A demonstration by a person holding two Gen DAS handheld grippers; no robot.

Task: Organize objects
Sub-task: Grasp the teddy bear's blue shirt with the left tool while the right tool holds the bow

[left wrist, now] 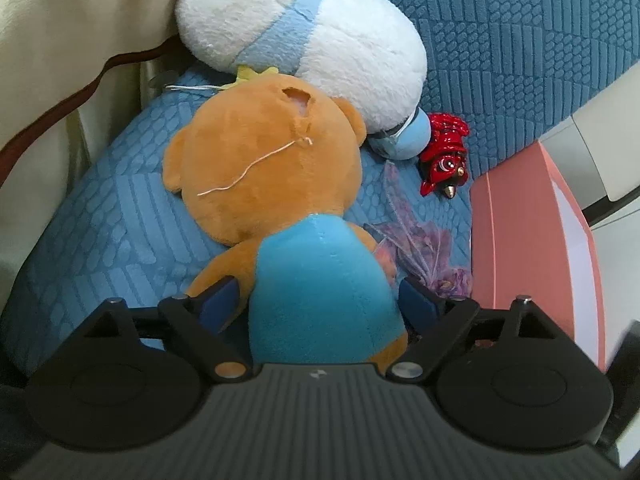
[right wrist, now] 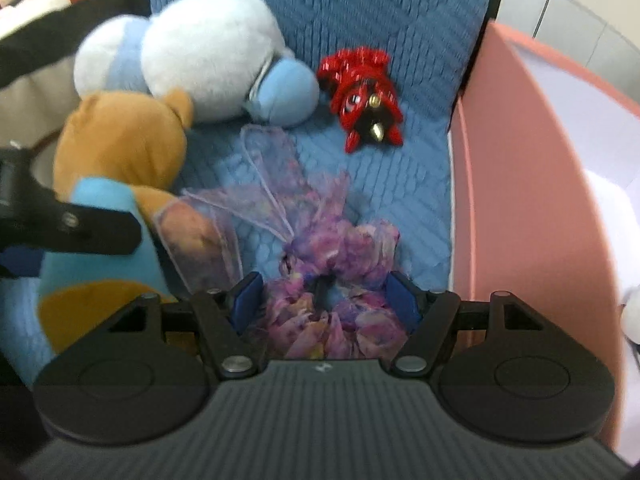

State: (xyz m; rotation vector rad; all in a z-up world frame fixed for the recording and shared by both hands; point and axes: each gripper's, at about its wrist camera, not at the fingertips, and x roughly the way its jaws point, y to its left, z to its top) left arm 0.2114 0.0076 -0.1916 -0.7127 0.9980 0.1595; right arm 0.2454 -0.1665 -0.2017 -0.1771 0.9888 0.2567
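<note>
Your toys lie on a blue quilted sofa cushion [left wrist: 100, 216] beside a pink box [left wrist: 532, 240]; the left tongs [left wrist: 320, 300] straddle the teddy bear [left wrist: 264, 168] and the right tongs [right wrist: 324, 300] straddle the purple scrunchie [right wrist: 340, 248], both spread wide with grip unclear.

light: soft, even, bright | shadows: faint | right wrist: motion-blurred | edges: fisheye-bent

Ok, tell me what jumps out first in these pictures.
The orange teddy bear in a light-blue top lies face down on the blue cushion, its body between the left gripper's open jaws. A white-and-blue plush lies beyond it, a shiny red toy sits nearby, and a pink box stands at the right.
</note>
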